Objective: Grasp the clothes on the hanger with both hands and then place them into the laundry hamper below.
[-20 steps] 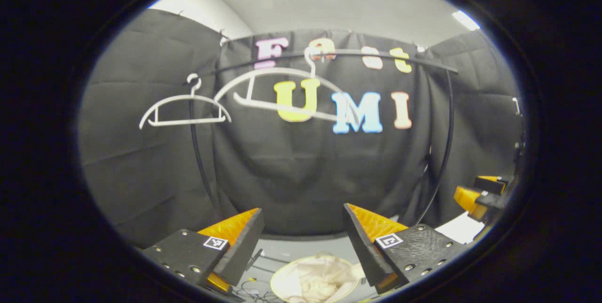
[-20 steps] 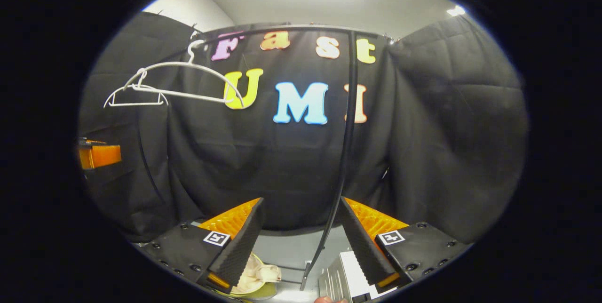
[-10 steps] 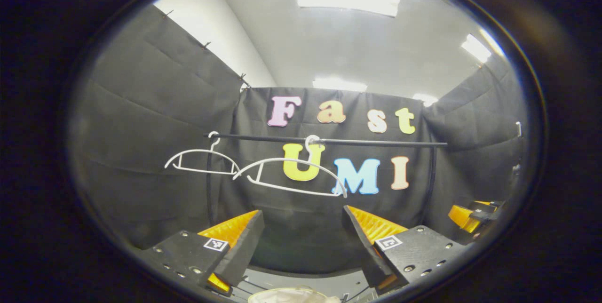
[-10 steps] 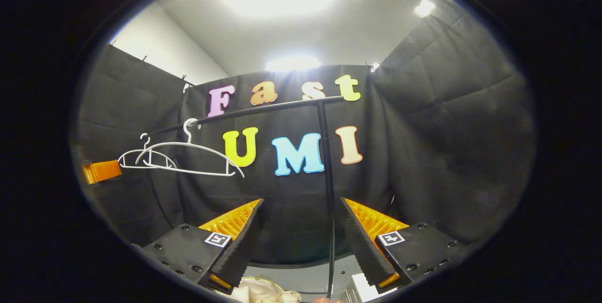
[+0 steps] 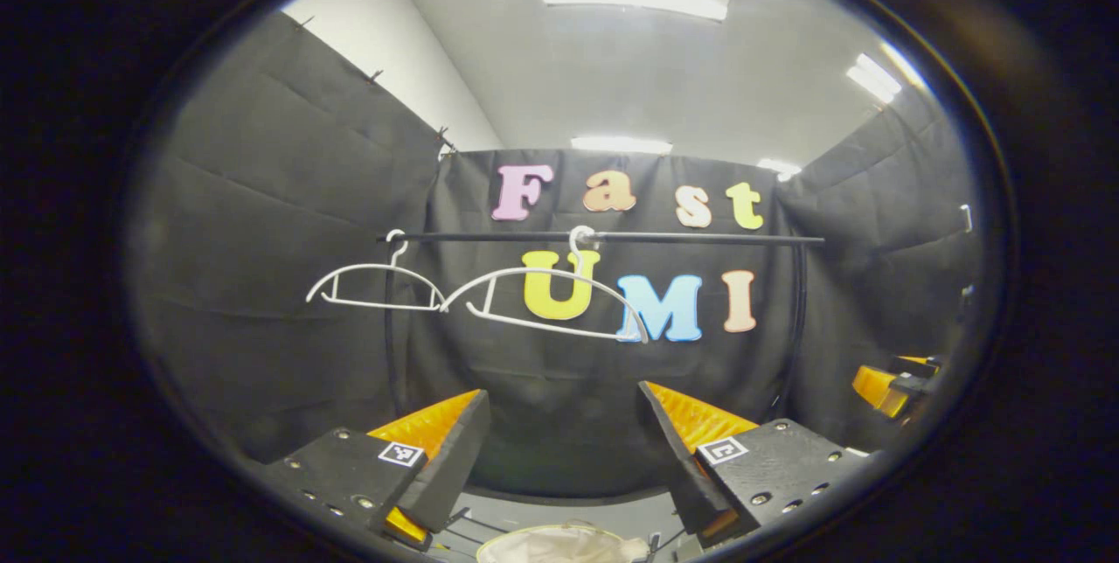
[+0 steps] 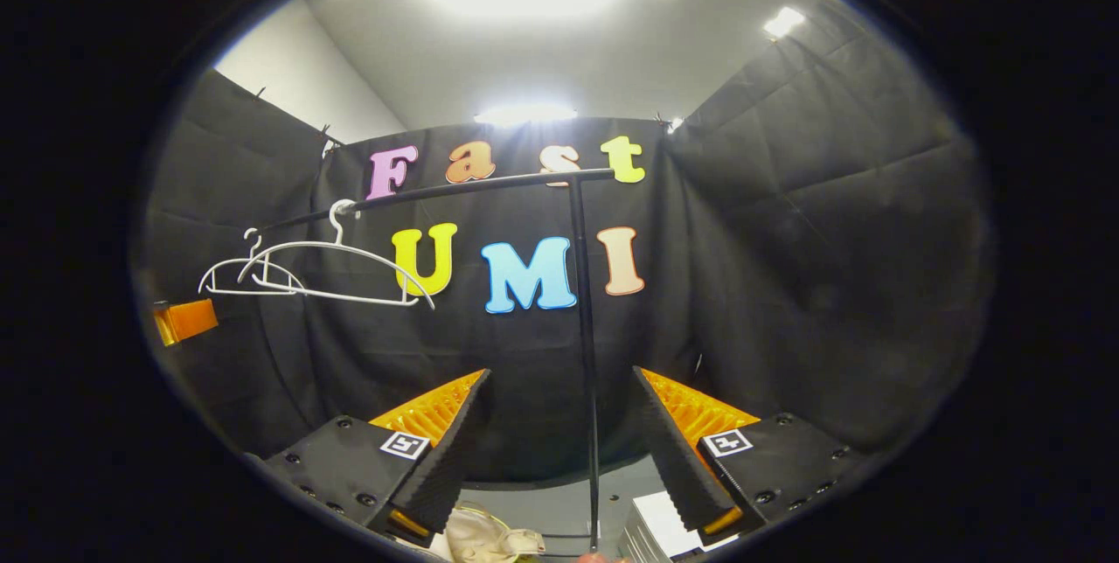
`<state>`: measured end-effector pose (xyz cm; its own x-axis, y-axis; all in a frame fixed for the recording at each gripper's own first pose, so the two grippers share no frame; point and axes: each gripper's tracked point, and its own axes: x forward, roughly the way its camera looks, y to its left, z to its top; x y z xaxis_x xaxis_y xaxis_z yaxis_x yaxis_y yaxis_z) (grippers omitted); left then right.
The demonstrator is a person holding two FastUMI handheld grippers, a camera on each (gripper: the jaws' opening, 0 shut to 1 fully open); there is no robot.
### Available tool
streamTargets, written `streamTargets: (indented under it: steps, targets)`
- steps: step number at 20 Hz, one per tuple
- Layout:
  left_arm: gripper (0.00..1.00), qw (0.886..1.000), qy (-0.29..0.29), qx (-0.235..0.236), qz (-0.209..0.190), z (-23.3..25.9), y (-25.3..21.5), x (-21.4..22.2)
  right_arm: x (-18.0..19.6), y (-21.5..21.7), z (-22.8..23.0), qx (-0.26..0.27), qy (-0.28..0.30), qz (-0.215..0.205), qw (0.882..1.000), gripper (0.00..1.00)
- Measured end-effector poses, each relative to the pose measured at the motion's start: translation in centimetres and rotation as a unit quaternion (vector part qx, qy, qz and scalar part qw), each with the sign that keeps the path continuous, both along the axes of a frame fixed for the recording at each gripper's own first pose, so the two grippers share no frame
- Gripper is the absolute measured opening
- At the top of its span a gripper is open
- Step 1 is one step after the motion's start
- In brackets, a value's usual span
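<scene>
Two bare white hangers (image 5: 542, 301) (image 5: 371, 288) hang on the black rail (image 5: 699, 238); they also show as white hangers (image 6: 323, 274) in the right gripper view. Cream clothes (image 5: 559, 545) lie in the round laundry hamper (image 5: 516, 537) below, at the bottom edge. The same cream clothes (image 6: 485, 541) peek past my right gripper's left finger. My left gripper (image 5: 559, 458) is open and holds nothing. My right gripper (image 6: 555, 454) is open and holds nothing. The right gripper (image 5: 887, 384) appears at the left gripper view's right edge, the left gripper (image 6: 184, 320) at the right gripper view's left edge.
The rail's black upright post (image 6: 586, 353) stands straight ahead of my right gripper, between its fingers in the image. A white slatted object (image 6: 651, 528) sits on the grey floor (image 6: 559, 510) at the lower right. Black cloth walls close the booth on three sides.
Both views have tilted upward and drawn back from the rail; the hamper with the clothes has dropped to the bottom edge. Both grippers stay open.
</scene>
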<state>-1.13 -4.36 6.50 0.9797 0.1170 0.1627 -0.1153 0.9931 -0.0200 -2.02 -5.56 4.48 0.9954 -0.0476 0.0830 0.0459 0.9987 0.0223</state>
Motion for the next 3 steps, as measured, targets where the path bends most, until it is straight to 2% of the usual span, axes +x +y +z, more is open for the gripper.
streamTargets:
  steps: [3]
  targets:
    - [0.99,1.000,0.007,0.006,-0.007,-0.68,0.67,0.45,-0.10,0.53,0.57,-0.004,-0.011,-0.005,1.000,0.98]
